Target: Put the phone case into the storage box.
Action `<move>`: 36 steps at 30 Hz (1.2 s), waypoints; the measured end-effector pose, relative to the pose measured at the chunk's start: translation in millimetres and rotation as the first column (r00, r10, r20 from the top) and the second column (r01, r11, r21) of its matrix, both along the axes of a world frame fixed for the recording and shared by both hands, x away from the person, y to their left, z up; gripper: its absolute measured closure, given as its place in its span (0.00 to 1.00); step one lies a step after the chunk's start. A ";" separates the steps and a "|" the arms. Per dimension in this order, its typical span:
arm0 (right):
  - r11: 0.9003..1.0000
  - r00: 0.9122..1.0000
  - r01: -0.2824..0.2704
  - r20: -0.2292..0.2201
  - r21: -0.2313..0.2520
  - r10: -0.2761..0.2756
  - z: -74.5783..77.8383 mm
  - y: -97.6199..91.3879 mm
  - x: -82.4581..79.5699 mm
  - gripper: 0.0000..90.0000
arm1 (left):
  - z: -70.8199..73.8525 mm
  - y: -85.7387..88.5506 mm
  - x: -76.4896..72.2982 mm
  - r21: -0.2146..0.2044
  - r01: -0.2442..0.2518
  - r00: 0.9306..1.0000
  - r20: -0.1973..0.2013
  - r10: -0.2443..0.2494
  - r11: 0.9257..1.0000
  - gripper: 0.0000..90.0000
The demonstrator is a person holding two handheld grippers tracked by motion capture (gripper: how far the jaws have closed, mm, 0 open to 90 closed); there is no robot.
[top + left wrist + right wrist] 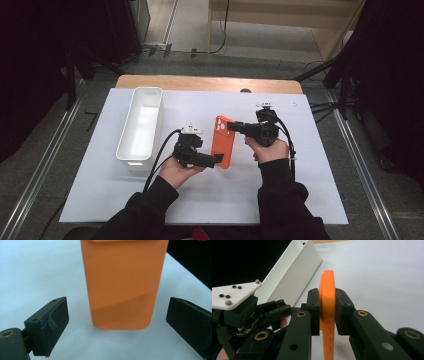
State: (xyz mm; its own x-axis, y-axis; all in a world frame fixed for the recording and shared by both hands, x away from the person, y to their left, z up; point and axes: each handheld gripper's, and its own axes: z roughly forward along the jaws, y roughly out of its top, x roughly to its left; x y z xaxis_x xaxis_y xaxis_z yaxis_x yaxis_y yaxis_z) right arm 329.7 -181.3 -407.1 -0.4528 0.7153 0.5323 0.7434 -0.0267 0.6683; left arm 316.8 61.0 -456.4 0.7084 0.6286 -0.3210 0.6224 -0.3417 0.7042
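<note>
In the high view, a white sheet [280,195] covers the table, and the person's two forearms come in from the bottom. The orange phone case [221,142] is in the middle of the sheet, between the two grippers. The right gripper [232,127] reaches in from the right and is closed on the upper part of the case. The left gripper [218,159] comes from the left, and its tips are at the lower end of the case. A long white bin [141,124] stands on the sheet to the left of the case, apart from it.

In the left gripper view, the phone case [122,285] fills the middle, with its rounded lower end towards the camera. The two black jaws of the left gripper [117,322] stand wide on both sides of this end, and a clear gap of white sheet [32,272] shows between each jaw and the case. So this gripper is open, with the case between its jaws but not pressed.

In the right gripper view, the right gripper [327,308] holds the phone case [327,290] by its thin edge; both pads press flat on its two faces. The case stands on edge. The white bin [292,272] lies behind on the left, and the left gripper [274,311], with its white plate, is at the lower left.
</note>
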 end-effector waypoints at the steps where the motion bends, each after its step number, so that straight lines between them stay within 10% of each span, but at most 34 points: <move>1: 1.000 1.000 0.002 0.012 -0.006 -0.002 0.9 0.2 -0.9 0.83 | -0.1 0.6 0.6 -0.005 -0.004 1.000 -0.005 0.004 1.000 0.05; 21: 0.996 0.985 0.023 0.172 -0.081 -0.008 3.4 9.3 -17.3 0.83 | 9.2 16.9 9.1 -0.017 0.041 0.999 -0.019 -0.041 0.999 0.14; 36: 0.992 0.970 0.056 0.242 -0.115 -0.027 -7.0 13.6 -29.8 0.83 | 10.0 17.9 2.4 0.062 0.112 0.987 0.112 -0.118 0.992 0.14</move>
